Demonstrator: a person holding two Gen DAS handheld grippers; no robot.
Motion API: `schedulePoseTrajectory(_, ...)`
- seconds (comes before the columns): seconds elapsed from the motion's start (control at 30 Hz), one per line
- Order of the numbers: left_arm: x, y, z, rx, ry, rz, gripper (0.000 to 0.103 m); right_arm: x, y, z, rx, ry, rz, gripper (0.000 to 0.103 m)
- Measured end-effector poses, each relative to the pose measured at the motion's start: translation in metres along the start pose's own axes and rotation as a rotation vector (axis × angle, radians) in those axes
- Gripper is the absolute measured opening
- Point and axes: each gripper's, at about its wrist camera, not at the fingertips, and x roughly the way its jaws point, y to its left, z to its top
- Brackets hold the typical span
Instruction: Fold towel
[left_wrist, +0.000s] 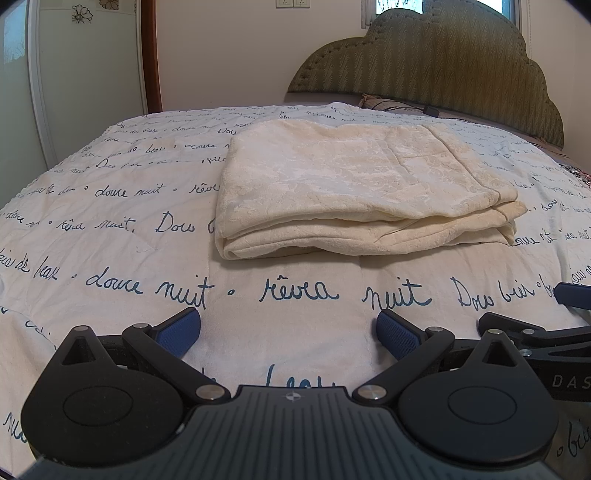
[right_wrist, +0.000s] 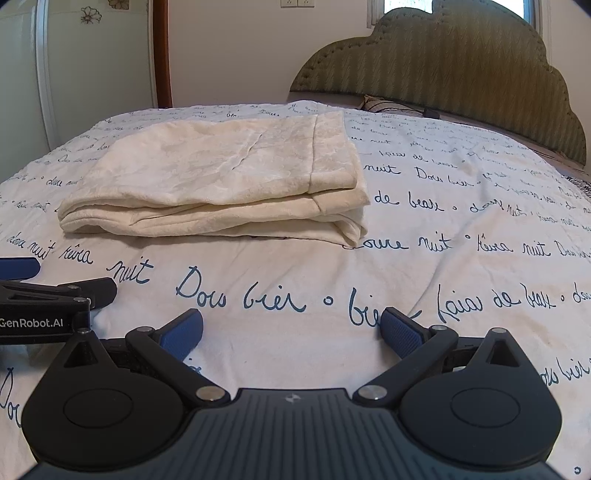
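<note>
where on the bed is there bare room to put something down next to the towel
Bare bedspread lies right of the folded towel, up to the headboard. A free strip also runs between the towel's near edge and the two open grippers, left gripper and right gripper. Crowded only at the towel itself.

Left wrist view: low over bedspread (left_wrist: 110, 229), looks forward between own blue fingers (left_wrist: 181, 332) toward headboard (left_wrist: 436, 62); folded towel (left_wrist: 354, 184) near, centred. Right wrist view: same height, same heading, set just to right; towel (right_wrist: 221, 177) sits left of centre. Both share towel, bedspread (right_wrist: 461, 221), headboard (right_wrist: 443, 62), wall behind. Each view catches other gripper at inner edge: right gripper (left_wrist: 554, 325), left gripper (right_wrist: 40, 299).
</note>
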Motion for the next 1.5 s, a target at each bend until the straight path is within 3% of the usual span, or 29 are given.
schedulePoseTrajectory(1.5,0.0002,0.0002,0.0001,0.001,0.000,-0.002,0.103,0.0029,-0.0012,0.0009,0.002,0.010,0.026,0.103)
